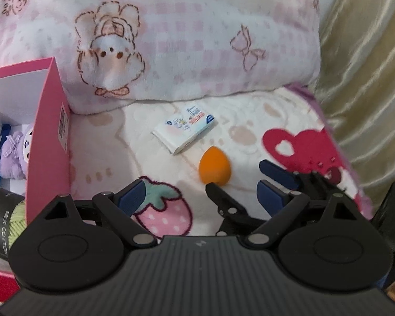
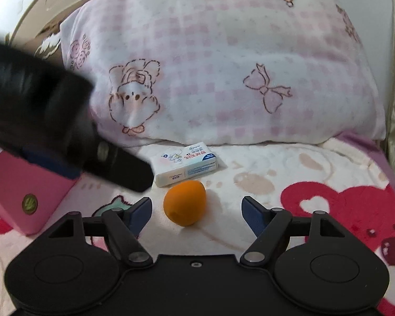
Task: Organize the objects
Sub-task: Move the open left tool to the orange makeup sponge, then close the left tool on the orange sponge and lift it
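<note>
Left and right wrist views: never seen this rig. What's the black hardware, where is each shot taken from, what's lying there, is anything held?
There is no robot here: a person holds a two-finger gripper in each hand, with a fisheye camera on each that looks forward along its fingers.

The left wrist view shows the left gripper, and the right gripper reaching in from the right. The right wrist view shows the right one's own fingers, with the left gripper a black blur at the left.

On the printed blanket, in front of a pink checked pillow, lie an orange egg-shaped sponge and a small white packet. An open pink box on the left holds a purple plush toy and green yarn.

Both grippers are open; nothing is held.
</note>
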`<state>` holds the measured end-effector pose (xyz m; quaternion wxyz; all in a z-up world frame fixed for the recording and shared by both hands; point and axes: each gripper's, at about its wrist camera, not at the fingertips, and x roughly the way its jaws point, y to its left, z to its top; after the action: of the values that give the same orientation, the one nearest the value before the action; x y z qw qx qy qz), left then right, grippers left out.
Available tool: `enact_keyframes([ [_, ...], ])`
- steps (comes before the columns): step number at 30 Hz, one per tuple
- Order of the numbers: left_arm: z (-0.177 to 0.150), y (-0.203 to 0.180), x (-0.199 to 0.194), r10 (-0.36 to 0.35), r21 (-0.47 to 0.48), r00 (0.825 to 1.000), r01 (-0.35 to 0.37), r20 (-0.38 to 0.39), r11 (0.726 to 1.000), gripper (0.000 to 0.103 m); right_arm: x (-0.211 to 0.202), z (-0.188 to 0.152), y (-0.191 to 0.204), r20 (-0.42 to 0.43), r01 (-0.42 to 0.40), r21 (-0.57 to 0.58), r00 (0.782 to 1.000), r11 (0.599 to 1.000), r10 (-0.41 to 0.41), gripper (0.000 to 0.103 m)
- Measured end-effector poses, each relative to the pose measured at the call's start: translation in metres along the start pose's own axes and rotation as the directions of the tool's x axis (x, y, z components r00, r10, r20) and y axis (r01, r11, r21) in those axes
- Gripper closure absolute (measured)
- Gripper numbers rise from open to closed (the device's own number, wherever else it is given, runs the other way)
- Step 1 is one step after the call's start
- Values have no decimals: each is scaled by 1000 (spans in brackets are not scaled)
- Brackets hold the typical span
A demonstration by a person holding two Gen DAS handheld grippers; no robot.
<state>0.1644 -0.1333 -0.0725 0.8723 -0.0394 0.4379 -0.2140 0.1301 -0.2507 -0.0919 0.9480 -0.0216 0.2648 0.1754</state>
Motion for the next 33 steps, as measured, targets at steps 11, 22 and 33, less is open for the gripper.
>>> enact_keyframes([
  [11,2,-9,40,1,49,999,-3,39,999,39,10,-3,9,1,-10,-118,1000,993,11,24],
  [22,1,-5,62,-75,-34,997,74,-9,997,70,25,-3,-14,-72,-129,-39,989,991,126,53],
  [33,-3,-17,58,-32,-23,999,32,-17,999,71,15,-3,-2,-67,-117,-115,992,987,109,64],
])
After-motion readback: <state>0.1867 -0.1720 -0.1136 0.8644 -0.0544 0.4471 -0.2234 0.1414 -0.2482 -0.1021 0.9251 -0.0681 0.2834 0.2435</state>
